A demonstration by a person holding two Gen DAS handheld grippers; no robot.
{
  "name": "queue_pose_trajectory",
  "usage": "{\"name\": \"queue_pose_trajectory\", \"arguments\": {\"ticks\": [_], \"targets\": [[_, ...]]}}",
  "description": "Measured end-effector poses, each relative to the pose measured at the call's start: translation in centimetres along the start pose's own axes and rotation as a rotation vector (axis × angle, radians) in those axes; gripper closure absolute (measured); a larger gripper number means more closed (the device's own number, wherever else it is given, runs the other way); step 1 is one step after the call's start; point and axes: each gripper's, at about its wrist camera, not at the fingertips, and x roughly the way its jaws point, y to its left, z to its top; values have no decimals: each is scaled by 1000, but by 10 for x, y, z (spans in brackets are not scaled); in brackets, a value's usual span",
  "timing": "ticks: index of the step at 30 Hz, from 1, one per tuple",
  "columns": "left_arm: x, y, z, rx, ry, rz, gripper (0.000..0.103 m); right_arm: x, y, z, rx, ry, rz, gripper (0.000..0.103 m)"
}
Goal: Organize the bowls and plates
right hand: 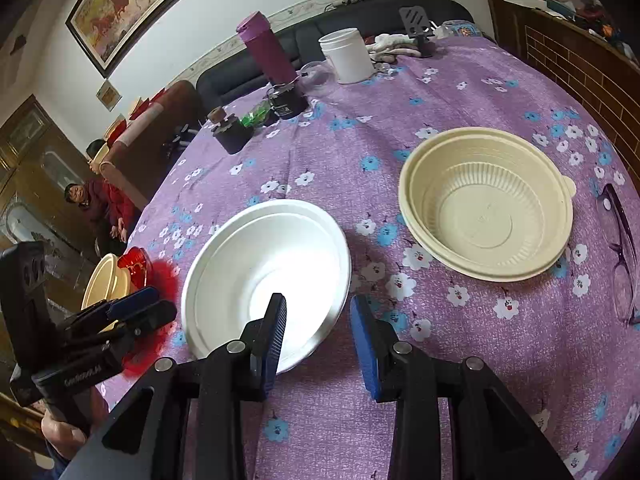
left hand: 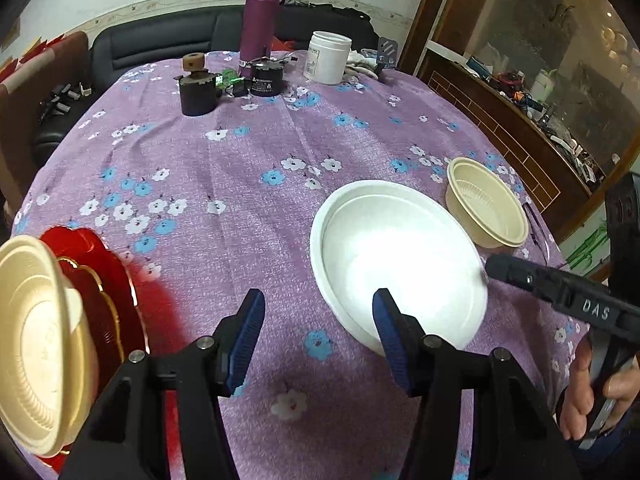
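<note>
A white bowl sits on the purple flowered tablecloth. My right gripper is open, one finger over the bowl's inside and the other outside its near rim, neither pad pressing. A cream ribbed bowl stands apart to the right. My left gripper is open and empty, just left of the white bowl. At the far left another cream bowl rests tilted on a red plate.
At the table's far side stand a purple flask, a white jar, a dark cup and a small black device. Glasses lie by the right edge. Two people sit beyond the left edge.
</note>
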Motion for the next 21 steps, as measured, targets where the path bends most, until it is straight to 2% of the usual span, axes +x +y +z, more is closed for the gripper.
{"name": "queue_pose_trajectory", "arguments": {"ticks": [2,4,5,6,7,9,15,21], "targets": [[6,-1,1,4,-2,20,55,4,-2,-1,10,4,1,67],[13,-2,2,8,1,29,67,8,-4,-3,24,11,7,69],[17,-3,2,11,4,20,80,11,-4,-4,28,13,10,73],[21,-4,1,17,6,9,86,13,-5,-5,31,14,9,76],[23,-8,0,26,5,13,87,15,-4,-7,36,14,6,84],[21,-14,-2,48,-18,46,87,16,-4,-9,55,5,28,88],[3,-24,-4,99,-63,100,87,10,-2,-13,96,-15,34,90],[-12,-18,-6,86,-73,110,87,5,8,-13,90,-18,61,90]]}}
